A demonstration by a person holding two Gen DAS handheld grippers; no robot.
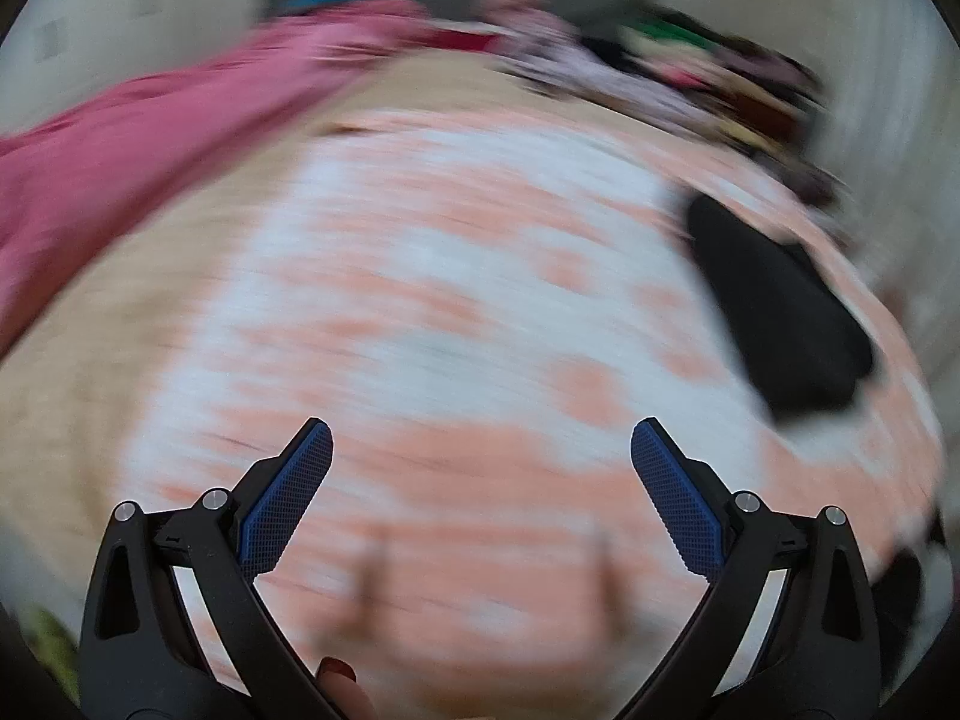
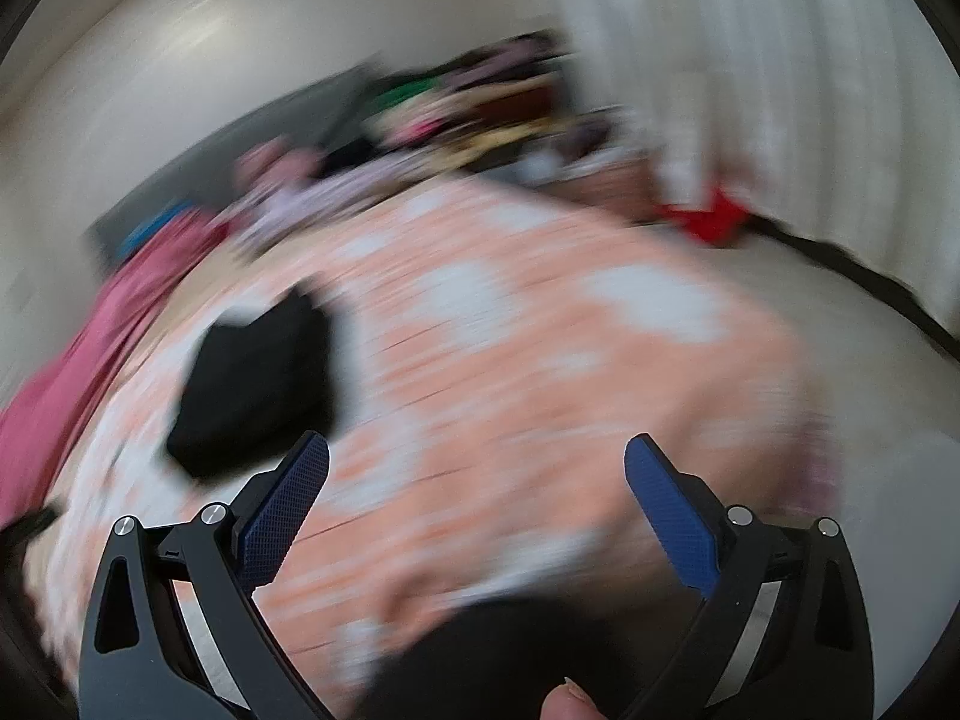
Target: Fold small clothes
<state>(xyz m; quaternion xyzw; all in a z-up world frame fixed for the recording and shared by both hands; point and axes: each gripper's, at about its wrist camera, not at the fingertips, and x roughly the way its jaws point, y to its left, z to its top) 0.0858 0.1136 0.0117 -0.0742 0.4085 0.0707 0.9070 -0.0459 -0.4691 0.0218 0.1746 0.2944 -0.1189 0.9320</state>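
Observation:
Both views are smeared by motion. A small black garment (image 1: pixel 780 306) lies folded on the peach and white patterned bedspread (image 1: pixel 456 276), at the right in the left wrist view and at the left (image 2: pixel 258 372) in the right wrist view. My left gripper (image 1: pixel 480 450) hangs open above bare bedspread, well left of the garment, with nothing between its blue pads. My right gripper (image 2: pixel 477 456) is open too and holds nothing; its left finger (image 2: pixel 288 504) is just in front of the garment's near edge.
A pink cloth (image 1: pixel 150 138) stretches along the bed's left side. A heap of mixed clothes (image 1: pixel 660 66) sits at the far end of the bed, seen also as a clothes heap (image 2: pixel 456 114). Something red (image 2: pixel 702 219) lies on the floor beyond the bed (image 2: pixel 600 330). Pale walls surround.

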